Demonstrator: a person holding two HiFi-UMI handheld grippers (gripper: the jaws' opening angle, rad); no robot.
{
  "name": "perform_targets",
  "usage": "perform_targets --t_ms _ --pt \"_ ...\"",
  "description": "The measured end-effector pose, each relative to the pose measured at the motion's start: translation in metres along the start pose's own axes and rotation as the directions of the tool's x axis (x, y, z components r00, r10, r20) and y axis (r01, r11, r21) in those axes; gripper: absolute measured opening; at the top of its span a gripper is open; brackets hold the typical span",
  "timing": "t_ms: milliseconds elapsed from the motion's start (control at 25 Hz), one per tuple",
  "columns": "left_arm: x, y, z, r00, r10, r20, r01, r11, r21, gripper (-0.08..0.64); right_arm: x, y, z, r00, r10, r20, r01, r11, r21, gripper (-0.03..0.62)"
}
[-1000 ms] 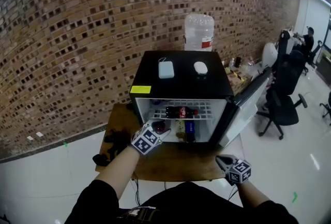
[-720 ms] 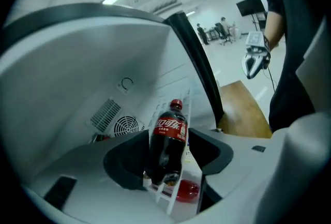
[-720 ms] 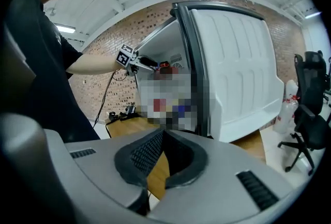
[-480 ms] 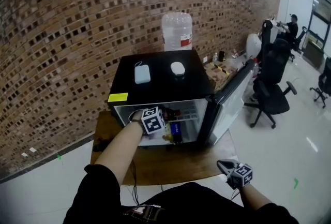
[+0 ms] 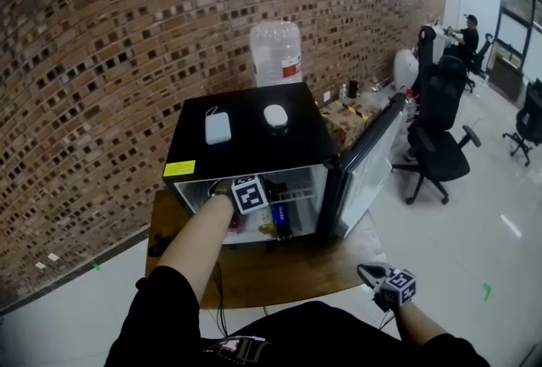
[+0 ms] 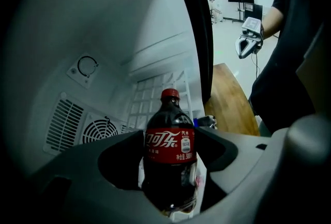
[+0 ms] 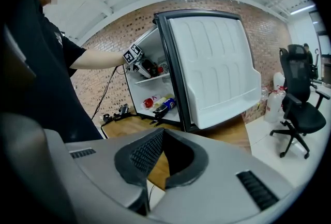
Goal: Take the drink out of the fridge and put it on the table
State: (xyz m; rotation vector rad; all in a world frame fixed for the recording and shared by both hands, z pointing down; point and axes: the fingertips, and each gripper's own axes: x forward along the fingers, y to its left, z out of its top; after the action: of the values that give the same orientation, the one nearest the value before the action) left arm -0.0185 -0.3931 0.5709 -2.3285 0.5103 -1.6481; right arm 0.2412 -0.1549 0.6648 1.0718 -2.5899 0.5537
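Observation:
A cola bottle (image 6: pixel 169 140) with a red cap and red label lies on the upper wire shelf of the small black fridge (image 5: pixel 246 145). My left gripper (image 5: pixel 264 187) reaches into that shelf. Its jaws are opening, with the bottle's body between them; I see no firm press on it. In the left gripper view the jaws flank the label on both sides. My right gripper (image 5: pixel 366 273) hangs low at the right, in front of the wooden table (image 5: pixel 279 268), shut and holding nothing. The fridge door (image 5: pixel 364 162) stands wide open to the right.
On the lower shelf lie a blue can (image 7: pixel 163 105) and a red-capped item (image 7: pixel 149 102). A white case (image 5: pixel 218 126) and a white mouse (image 5: pixel 275 114) rest on the fridge top. Behind stands a water jug (image 5: pixel 275 52); office chairs (image 5: pixel 445 136) at right.
My left gripper went from in front of the fridge up onto the upper shelf, around the cola bottle. The right gripper stayed low at the right.

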Motion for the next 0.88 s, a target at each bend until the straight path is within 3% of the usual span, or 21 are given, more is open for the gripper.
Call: perform_targets --t_ms 200,600,720,880 --pt "0.007 0.002 0.006 1.000 0.025 -0.017 -0.024 0.999 0.049 0.308 0.005 0.001 -0.001 1.000 0.009 -0.001 -0.009 1.000 -0.002 0.000" --pt "0.004 -0.007 0.006 0.998 -0.046 -0.047 0.050 0.995 0.085 0.304 0.005 0.002 0.001 1.000 0.013 0.004 -0.013 1.000 0.001 0.000" --pt "-0.004 -0.010 0.010 1.000 -0.030 0.007 0.030 0.998 0.062 0.304 0.007 -0.001 -0.002 1.000 0.014 0.004 -0.014 1.000 0.007 0.000" --pt "-0.029 -0.019 0.018 0.989 -0.027 0.144 0.029 0.999 -0.016 0.304 0.015 0.002 -0.001 1.000 0.029 -0.001 -0.029 1.000 0.008 0.000"
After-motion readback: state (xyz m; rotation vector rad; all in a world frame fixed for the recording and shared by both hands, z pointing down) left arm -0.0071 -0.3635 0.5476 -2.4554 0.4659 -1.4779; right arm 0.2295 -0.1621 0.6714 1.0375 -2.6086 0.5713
